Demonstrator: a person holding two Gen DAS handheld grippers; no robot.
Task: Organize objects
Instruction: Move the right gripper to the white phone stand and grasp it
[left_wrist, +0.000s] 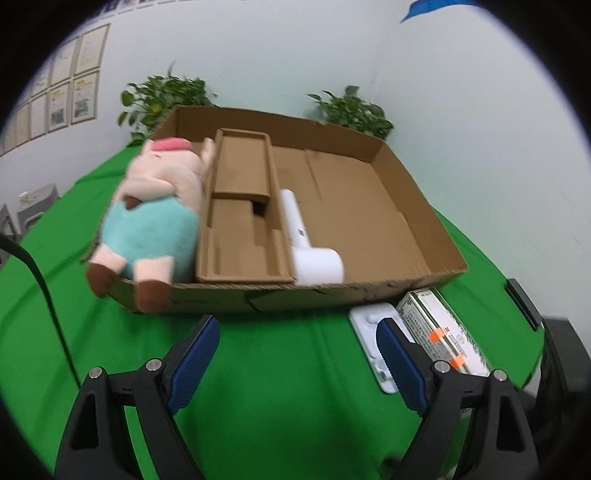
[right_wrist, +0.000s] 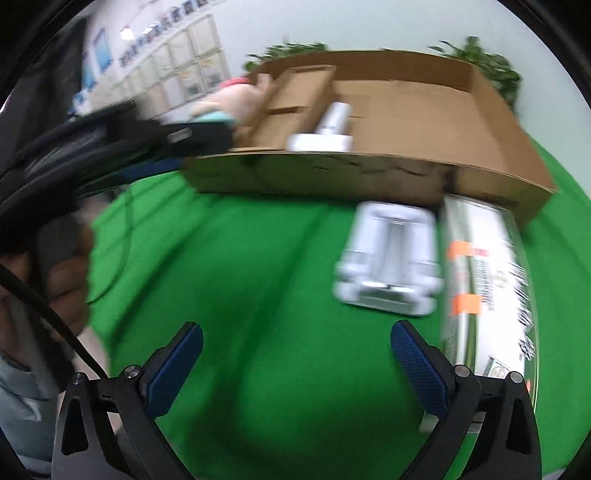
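Cardboard tray (left_wrist: 417, 206): wide, shallow and open-topped, on the far half of the bench, its near wall facing both grippers.
Plush pig (left_wrist: 155, 206): lies at the tray's left end in teal trousers, its brown-tipped feet hanging over the near wall.
Cardboard insert (left_wrist: 240, 221): a long folded divider inside the tray, just right of the pig.
White hair dryer (left_wrist: 310, 243): in the tray against the insert's right side, its fat end touching the near wall.
White plastic tray (right_wrist: 391, 258): flat on the cloth, outside the cardboard tray, just near of its near wall toward the right.
Long printed box (right_wrist: 487, 280): green and white with orange tape tabs, lying just right of the white plastic tray, alongside it.
Left gripper (left_wrist: 297, 354): fingers wide apart with nothing between them, over bare cloth near the tray's near wall.
Right gripper (right_wrist: 295, 354): fingers wide, empty, over cloth just near of the white plastic tray.
Bench (left_wrist: 280, 406): covered in green cloth.
Potted plants (left_wrist: 166, 96): two, against the wall beyond the tray.
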